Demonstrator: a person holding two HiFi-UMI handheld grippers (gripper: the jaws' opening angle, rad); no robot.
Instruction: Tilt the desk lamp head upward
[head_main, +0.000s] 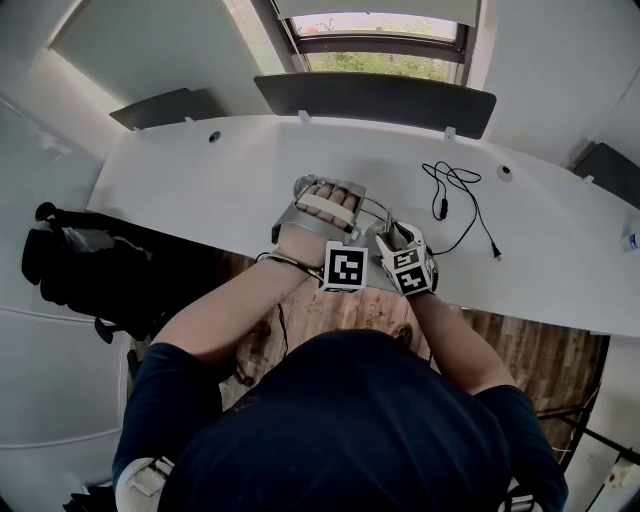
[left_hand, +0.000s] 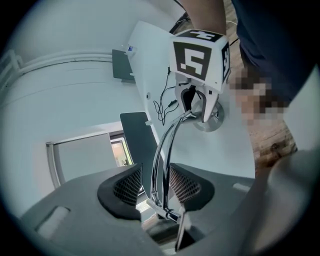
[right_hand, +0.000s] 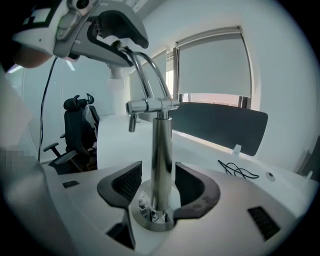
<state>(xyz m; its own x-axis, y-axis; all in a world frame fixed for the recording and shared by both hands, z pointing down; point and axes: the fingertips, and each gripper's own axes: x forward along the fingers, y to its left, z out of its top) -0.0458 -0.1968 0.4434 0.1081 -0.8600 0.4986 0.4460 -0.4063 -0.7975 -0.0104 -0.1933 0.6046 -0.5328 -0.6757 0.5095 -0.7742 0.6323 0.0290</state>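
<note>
Shiny silver metal desk lamp (right_hand: 161, 150) on a glossy white surface (head_main: 200, 180); thin black cable (head_main: 455, 190); white marker cubes (head_main: 345, 267) bear black square patterns; dark grey pads (right_hand: 127, 184) carry a fine grid texture; brown wood-grain floor (head_main: 520, 350)

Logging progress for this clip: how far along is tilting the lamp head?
Done: both grippers are at the lamp. In hand: right gripper straddles the post, left gripper the arm rods, jaws open, pads not pressing. Left: the head's angle isn't visible, so the tilt is unconfirmed.
</note>
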